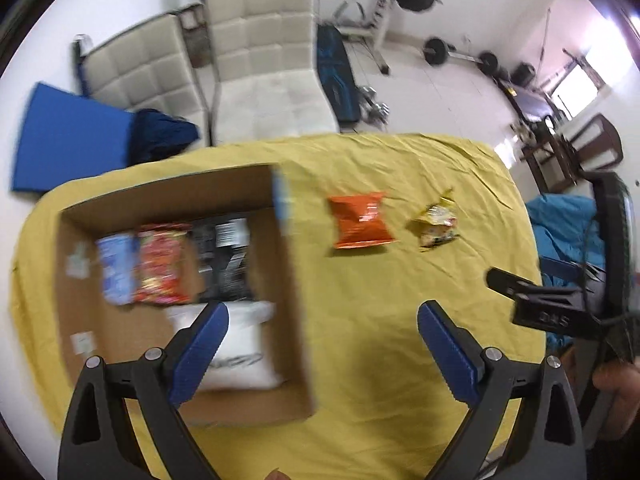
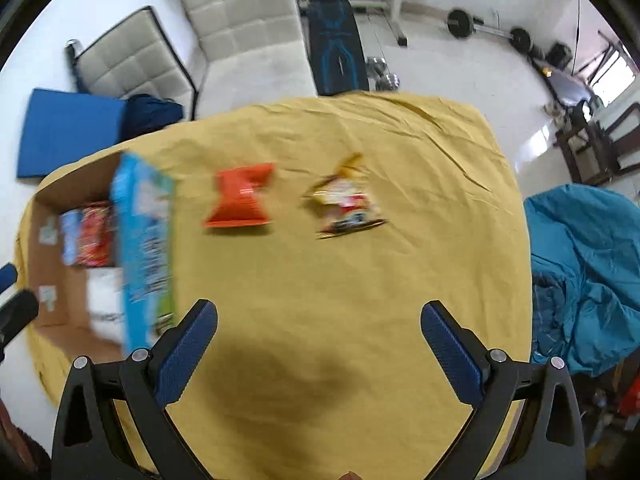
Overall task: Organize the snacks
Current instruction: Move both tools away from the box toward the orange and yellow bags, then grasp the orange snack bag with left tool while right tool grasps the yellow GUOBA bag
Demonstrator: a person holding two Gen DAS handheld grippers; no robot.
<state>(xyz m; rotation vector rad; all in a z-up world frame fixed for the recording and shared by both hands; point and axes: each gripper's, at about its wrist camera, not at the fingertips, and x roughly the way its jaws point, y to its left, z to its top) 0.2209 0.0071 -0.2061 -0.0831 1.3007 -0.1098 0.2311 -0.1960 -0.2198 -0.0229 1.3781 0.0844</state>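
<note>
Snacks lie partly packed: a red packet, a pale blue one, a black one and a white bag sit inside the cardboard box on the yellow-clothed worktop. An orange packet and a crumpled yellow packet rest on the cloth right of the box, well ahead of both tools. Left tool and right tool hang spread wide, grasping nothing.
</note>
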